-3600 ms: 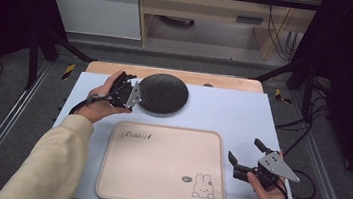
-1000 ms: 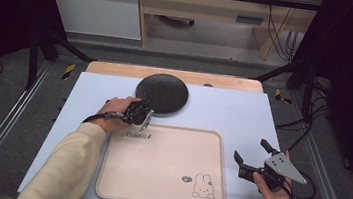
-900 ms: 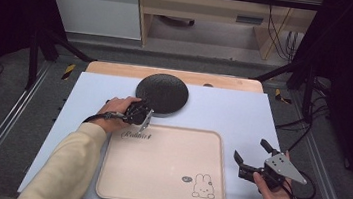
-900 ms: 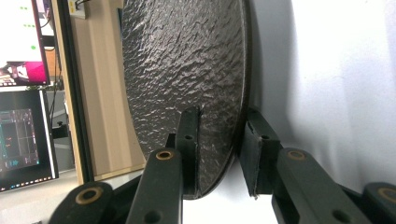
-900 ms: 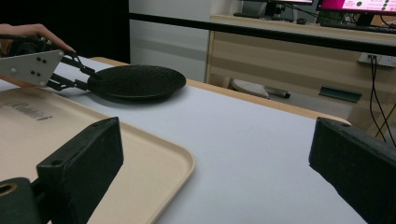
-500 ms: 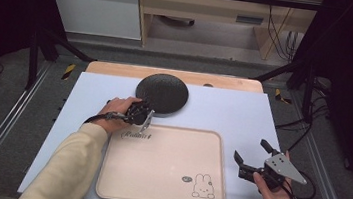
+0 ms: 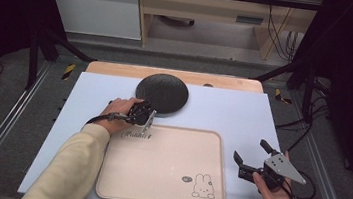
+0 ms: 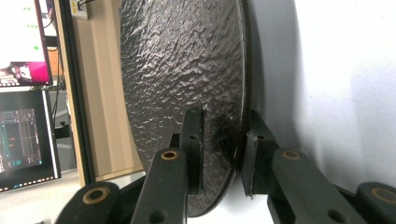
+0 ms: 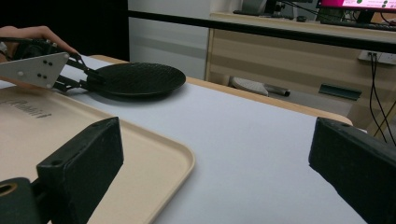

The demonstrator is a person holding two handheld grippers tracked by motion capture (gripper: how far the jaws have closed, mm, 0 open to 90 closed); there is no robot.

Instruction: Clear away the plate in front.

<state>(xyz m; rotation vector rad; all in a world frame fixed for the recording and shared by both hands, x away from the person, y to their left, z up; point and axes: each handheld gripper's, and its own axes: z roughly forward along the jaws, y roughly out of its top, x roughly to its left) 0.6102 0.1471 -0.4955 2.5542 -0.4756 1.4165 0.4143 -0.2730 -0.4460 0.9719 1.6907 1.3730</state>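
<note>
A round black plate [image 7: 162, 92] with a pebbled surface lies at the back of the pale blue table top. My left gripper [image 7: 154, 110] is at its near-left rim. In the left gripper view the rim of the plate [image 8: 182, 70] sits between the two pads of the left gripper [image 8: 222, 126], which have just been closing and now press on it from both sides. In the right gripper view the left gripper [image 9: 93, 77] meets the plate [image 9: 140, 77], which lies flat on the table. My right gripper [image 7: 250, 150] stands open and empty, right of the tray.
A beige tray [image 7: 167, 164] with a rabbit print lies in front of the plate, its far left corner just under the left hand. From the right gripper [image 9: 215, 135] the tray's corner [image 9: 154, 154] is close on the left. A wooden strip [image 7: 117, 69] edges the table's back.
Since the earliest frame my left gripper has moved from the plate's left side to its near-left rim, beside the tray's corner. Over the last second neither hand nor the plate has shifted.
</note>
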